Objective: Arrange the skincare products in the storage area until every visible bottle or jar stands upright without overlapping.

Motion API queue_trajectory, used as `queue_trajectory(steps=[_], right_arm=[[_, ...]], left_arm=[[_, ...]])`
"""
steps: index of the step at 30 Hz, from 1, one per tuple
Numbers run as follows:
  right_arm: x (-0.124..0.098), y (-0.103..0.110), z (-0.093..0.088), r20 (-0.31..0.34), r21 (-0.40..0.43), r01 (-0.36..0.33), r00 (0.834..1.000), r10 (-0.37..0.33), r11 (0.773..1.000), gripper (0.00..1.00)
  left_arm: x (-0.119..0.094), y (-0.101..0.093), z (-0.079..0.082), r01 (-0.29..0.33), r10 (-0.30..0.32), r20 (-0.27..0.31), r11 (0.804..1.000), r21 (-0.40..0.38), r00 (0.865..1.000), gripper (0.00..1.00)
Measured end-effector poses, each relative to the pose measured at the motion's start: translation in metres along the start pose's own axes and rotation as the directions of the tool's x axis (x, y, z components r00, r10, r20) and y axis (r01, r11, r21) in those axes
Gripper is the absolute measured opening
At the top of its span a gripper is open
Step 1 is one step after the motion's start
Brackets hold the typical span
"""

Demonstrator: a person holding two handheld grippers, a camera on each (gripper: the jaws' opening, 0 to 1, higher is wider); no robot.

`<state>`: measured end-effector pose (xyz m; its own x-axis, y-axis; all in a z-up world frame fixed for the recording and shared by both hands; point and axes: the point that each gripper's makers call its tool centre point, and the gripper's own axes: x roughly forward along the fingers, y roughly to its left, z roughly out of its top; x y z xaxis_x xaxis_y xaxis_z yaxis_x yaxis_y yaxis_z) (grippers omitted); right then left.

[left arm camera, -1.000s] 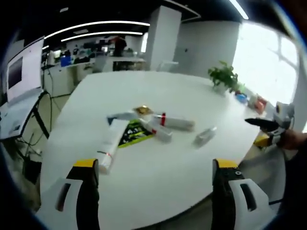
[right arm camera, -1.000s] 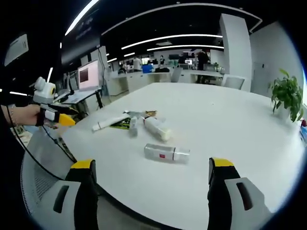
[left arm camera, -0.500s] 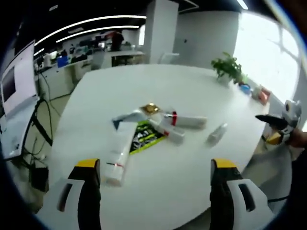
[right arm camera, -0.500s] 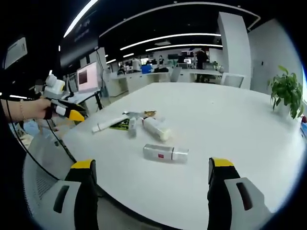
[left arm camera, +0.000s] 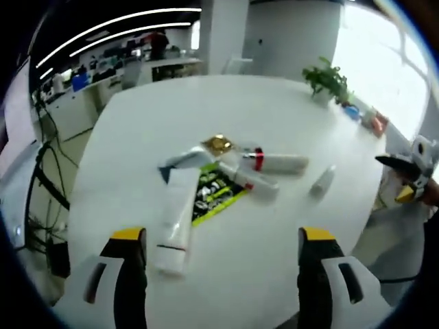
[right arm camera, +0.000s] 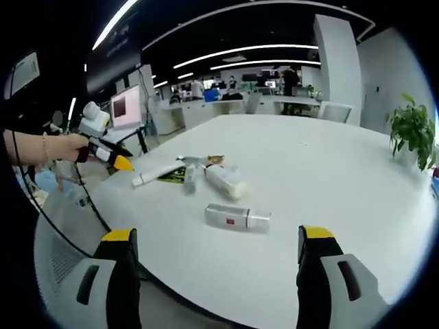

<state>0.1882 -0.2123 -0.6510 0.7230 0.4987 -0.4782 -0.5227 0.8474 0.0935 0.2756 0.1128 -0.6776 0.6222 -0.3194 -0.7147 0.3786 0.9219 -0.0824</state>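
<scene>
Where the left gripper view looks down, a round, smooth white surface [left arm camera: 206, 110] carries a loose cluster of skincare items, all lying flat.

- Long white tube [left arm camera: 175, 218]: soft, flattened, nearest the left tool [left arm camera: 218, 274], its length pointing away from the camera.
- Green and black sachet [left arm camera: 214, 195]: flat, printed, glossy, partly under the tube's side and a bottle.
- Gold lid or jar [left arm camera: 219, 143]: small, shiny, at the far end of the cluster.
- White bottle [left arm camera: 277, 162] with a red band: cylindrical, on its side.
- Second white bottle [left arm camera: 253, 181]: cylindrical, on its side, just beside the first and crossing the sachet's edge.
- Small clear bottle [left arm camera: 321, 181]: slim, on its side, apart from the cluster toward the right.
- Potted plant [left arm camera: 328, 79]: green, leafy, at the far edge.

Left tool: jaws white with yellow tips, spread wide, holding nothing, above the near edge.

Right tool [right arm camera: 214, 274]: same make, jaws spread wide, holding nothing. In the right gripper view the clear bottle [right arm camera: 238, 217] lies closest, rectangular with a red label; the cluster [right arm camera: 199, 175] sits beyond it.

The left tool [right arm camera: 113, 156] also appears there in a hand [right arm camera: 63, 147], tips over the surface's edge. The right tool [left arm camera: 401, 171] appears at the right of the left gripper view.
</scene>
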Motion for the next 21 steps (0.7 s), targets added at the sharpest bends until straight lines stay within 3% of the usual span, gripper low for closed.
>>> queue_trajectory(steps=[11, 21], right_arm=[[0.003, -0.001, -0.001, -0.022, -0.008, -0.004, 1.000, 0.004, 1.000, 0.95], [0.003, -0.003, -0.003, -0.033, -0.020, 0.009, 0.999, -0.009, 1.000, 0.94]], left_arm=[[0.025, 0.021, 0.004, 0.016, -0.012, -0.097, 0.999, 0.045, 0.995, 0.80], [0.048, 0.026, 0.000, 0.062, -0.046, -0.175, 0.994, 0.090, 0.984, 0.76]])
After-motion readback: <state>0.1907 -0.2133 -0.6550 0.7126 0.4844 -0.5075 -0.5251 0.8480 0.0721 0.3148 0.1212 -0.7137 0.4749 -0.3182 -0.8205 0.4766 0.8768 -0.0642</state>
